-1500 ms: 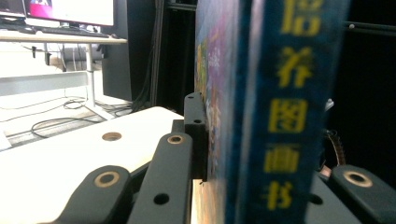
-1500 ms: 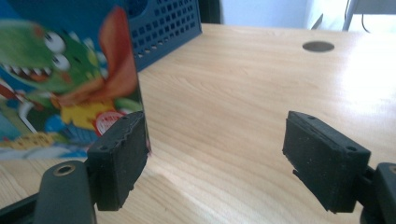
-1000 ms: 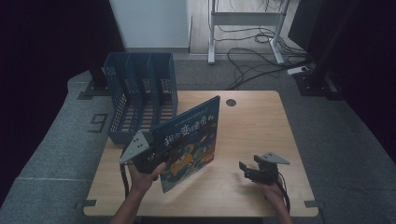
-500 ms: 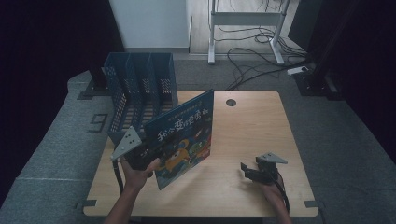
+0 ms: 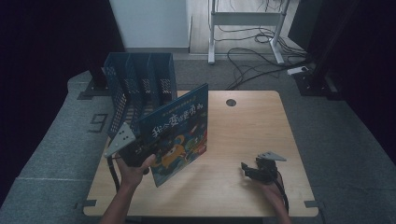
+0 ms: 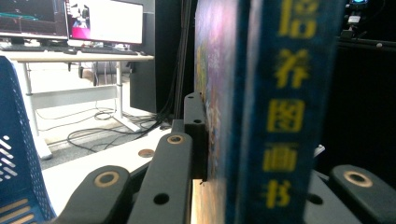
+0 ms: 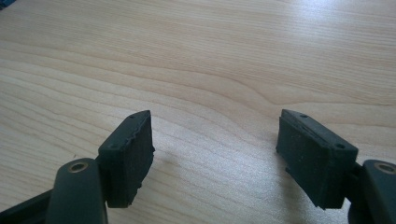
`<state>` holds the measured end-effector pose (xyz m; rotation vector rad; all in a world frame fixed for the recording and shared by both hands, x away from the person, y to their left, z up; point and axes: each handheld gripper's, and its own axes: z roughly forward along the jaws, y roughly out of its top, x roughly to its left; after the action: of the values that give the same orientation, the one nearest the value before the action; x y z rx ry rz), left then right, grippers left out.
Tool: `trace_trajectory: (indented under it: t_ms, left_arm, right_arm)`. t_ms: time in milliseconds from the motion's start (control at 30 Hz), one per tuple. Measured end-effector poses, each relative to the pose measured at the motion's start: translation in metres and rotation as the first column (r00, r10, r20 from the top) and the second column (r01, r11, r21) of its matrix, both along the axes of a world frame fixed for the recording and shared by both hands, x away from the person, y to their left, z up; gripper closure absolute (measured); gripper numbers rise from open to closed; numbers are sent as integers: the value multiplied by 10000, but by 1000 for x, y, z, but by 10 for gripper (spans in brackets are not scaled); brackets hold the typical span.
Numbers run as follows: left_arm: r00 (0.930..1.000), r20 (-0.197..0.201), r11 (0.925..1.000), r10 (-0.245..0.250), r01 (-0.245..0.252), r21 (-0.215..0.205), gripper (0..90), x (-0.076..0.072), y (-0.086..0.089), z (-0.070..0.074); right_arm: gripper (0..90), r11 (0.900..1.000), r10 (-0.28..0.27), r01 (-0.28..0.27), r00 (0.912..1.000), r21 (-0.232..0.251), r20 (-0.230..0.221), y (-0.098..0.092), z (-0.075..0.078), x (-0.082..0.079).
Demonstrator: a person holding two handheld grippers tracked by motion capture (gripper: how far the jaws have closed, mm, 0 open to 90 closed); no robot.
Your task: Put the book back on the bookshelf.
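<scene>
Blue book (image 5: 180,128): held upright, pinched by left gripper (image 5: 137,151), near file rack (image 5: 140,84).
Right gripper (image 5: 250,170): spread, over bare tabletop (image 5: 252,121), jaws just closing slightly.

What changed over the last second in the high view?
The left gripper, shut on the book, carried it up and left toward the blue rack. The right gripper kept its place on the table, empty; its jaws have just been closing slightly. The rack has not moved.
</scene>
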<state>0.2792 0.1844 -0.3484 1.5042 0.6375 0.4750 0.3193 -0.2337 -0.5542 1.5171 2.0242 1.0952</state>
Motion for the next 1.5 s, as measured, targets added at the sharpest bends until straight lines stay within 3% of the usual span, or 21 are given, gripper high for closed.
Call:
trace_trajectory:
  t_ms: [367, 567, 733, 1500]
  left_arm:
    - [10000, -43, 10000, 45, -45, -63, 818, 5, 1, 9]
    - [9998, 154, 9999, 112, -112, -11, 818, 3, 2, 16]
    - [9996, 117, 9990, 253, -248, -359, 818, 5, 11, 20]
    - [9930, 296, 9916, 1144, -1124, -641, 817, 8, 42, 28]
  right_arm:
    - [257, 9997, -4, 4, 10000, -239, 4, 3, 0, 0]
    - [257, 9987, -6, 8, 10000, -510, 35, 5, 0, -1]
    - [257, 9984, -4, 6, 10000, -566, 40, 6, 0, -1]
    - [257, 9965, -26, 32, 10000, -835, 67, 9, 0, -1]
